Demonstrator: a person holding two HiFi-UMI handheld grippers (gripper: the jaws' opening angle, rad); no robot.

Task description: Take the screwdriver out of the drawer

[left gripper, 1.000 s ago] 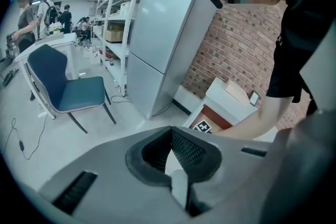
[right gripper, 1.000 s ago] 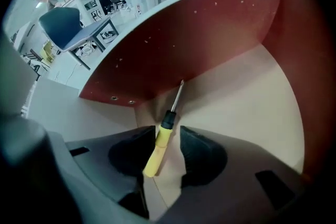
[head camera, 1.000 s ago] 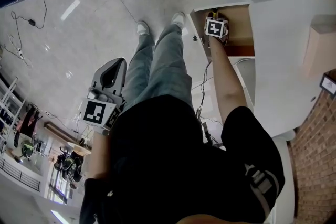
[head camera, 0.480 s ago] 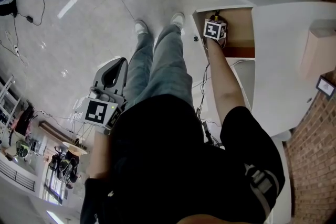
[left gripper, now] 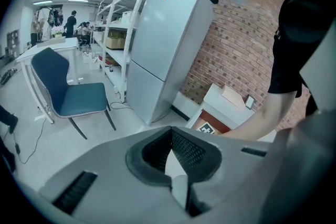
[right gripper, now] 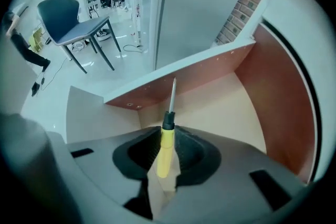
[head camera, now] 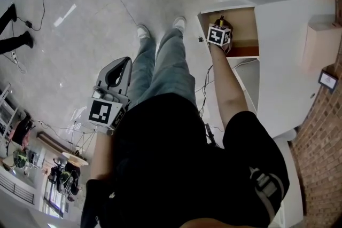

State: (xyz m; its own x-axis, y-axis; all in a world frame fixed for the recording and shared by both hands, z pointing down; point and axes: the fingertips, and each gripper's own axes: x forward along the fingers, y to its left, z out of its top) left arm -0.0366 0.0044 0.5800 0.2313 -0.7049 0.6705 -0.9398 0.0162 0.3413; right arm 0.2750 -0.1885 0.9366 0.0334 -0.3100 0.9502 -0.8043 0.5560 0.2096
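Observation:
The screwdriver has a yellow handle, a black collar and a thin metal shaft that points away from the camera. My right gripper is closing on its handle, and the pads press on it from both sides. It hangs above the pale bottom of the open wooden drawer. In the head view the right gripper is over the drawer at the top right. My left gripper hangs beside the person's leg, its tips together and nothing in it; in its own view the left gripper holds nothing.
The drawer belongs to a white cabinet with a tan box on top. Cables hang beside it. A blue chair and a tall grey fridge stand on the glossy floor, with a brick wall behind.
My right gripper has lifted inside the drawer with the screwdriver in it. The left gripper has drifted slightly upward beside the leg.

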